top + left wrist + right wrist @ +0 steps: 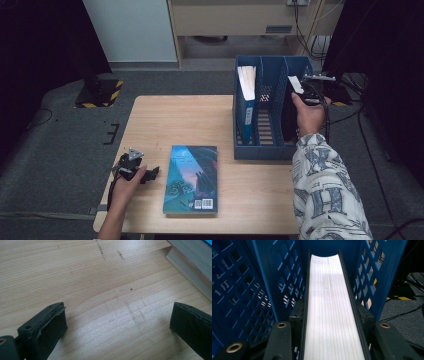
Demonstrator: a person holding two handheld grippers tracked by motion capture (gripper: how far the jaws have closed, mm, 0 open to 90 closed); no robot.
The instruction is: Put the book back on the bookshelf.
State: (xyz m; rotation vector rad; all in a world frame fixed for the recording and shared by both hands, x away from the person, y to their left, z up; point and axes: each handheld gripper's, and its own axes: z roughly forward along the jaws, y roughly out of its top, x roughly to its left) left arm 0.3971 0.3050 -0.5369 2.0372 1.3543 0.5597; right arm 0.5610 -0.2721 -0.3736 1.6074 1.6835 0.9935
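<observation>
Right gripper (311, 90) clamping black book (332, 315) by its covers, keeping it upright in blue rack (272, 150)'s 3 o'clock slot. Left gripper (134, 167) idling unclenched at table (165, 120)'s 8 o'clock, beside teal book (192, 177).

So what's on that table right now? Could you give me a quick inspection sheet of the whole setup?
Surface: pale wooden table, faint scuffs.
Job's things: black-covered book held upright in the blue file rack, right slot; another book in its left slot; teal book lying flat.
Clutter: nothing seen.
Grippers: right gripper clamped on the black-covered book; left gripper open, low over bare wood.
Cables: black leads on the floor, right.
Surroundings: grey carpet, hazard-striped base.
</observation>
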